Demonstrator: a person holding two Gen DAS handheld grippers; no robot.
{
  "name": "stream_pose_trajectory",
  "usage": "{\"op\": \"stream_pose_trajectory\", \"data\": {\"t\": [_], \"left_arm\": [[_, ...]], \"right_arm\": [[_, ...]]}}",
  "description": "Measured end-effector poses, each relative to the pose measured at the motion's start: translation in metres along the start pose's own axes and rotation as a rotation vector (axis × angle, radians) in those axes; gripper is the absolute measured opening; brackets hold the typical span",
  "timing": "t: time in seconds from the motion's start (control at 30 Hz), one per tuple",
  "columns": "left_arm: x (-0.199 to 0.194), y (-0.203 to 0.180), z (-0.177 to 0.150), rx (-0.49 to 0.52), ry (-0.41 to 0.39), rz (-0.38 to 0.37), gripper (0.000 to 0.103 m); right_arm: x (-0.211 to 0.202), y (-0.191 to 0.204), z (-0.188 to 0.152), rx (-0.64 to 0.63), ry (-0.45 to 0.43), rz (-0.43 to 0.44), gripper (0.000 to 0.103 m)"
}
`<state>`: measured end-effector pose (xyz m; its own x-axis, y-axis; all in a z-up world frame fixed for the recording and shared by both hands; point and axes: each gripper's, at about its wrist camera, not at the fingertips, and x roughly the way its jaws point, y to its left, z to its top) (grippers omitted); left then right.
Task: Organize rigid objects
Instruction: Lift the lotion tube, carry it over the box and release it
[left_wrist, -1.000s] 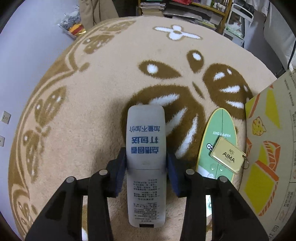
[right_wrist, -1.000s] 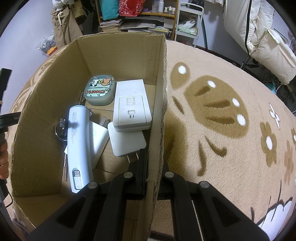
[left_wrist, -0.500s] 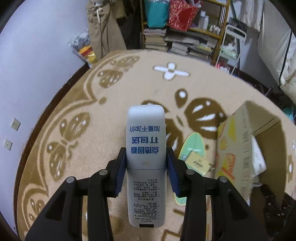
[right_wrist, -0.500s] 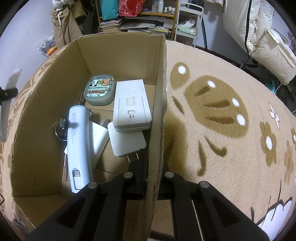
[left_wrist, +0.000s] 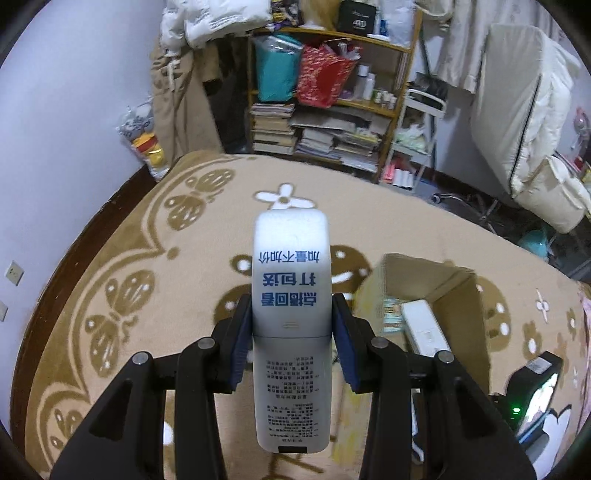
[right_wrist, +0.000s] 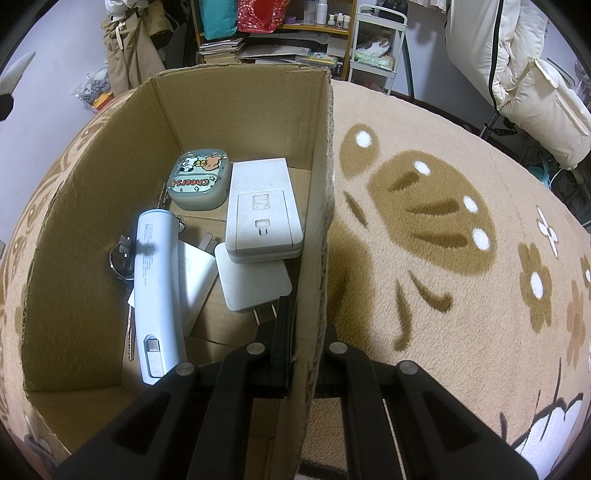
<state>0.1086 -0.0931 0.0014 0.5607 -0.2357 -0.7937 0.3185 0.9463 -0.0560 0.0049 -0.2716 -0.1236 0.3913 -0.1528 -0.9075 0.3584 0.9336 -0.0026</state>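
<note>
White oblong device (left_wrist: 290, 317) with blue Chinese lettering, lengthwise between blue-padded fingers (left_wrist: 241, 343), above the rug.

I saw the cardboard box (right_wrist: 236, 122) open at the top. Its right half was crowded by a white adapter (right_wrist: 263, 208), a charger (right_wrist: 253, 282) and a power bank (right_wrist: 157, 291). Bare floor showed only along the left wall. The rug (right_wrist: 461, 280) beside it lay free.
</note>
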Motion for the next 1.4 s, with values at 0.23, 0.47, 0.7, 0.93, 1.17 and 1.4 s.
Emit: {"op": "stream_pose_trajectory", "data": {"t": [0.23,0.47,0.7,0.93,1.17,1.4], "left_arm": [[0.004,-0.035,-0.007,0.041,0.026,-0.082,0.040],[0.015,-0.065,-0.019,0.048,0.058,-0.178,0.040],[0.037,-0.079,-0.028,0.062,0.097,-0.204,0.040],[0.059,-0.089,-0.033,0.083,0.151,-0.186,0.040],[0.058,-0.085,-0.030,0.116,0.129,-0.182,0.040],[0.046,-0.066,-0.016,0.125,0.064,-0.096,0.085]], "right_arm": [[0.000,0.001,0.000,-0.003,0.000,-0.002,0.007],[0.000,0.000,0.000,-0.002,0.000,-0.001,0.007],[0.000,0.000,0.000,-0.001,0.000,0.001,0.007],[-0.001,0.000,0.000,0.005,-0.002,0.005,0.007],[0.000,0.002,-0.001,0.006,-0.005,0.009,0.007],[-0.002,0.001,-0.002,0.005,-0.004,0.011,0.007]]}}
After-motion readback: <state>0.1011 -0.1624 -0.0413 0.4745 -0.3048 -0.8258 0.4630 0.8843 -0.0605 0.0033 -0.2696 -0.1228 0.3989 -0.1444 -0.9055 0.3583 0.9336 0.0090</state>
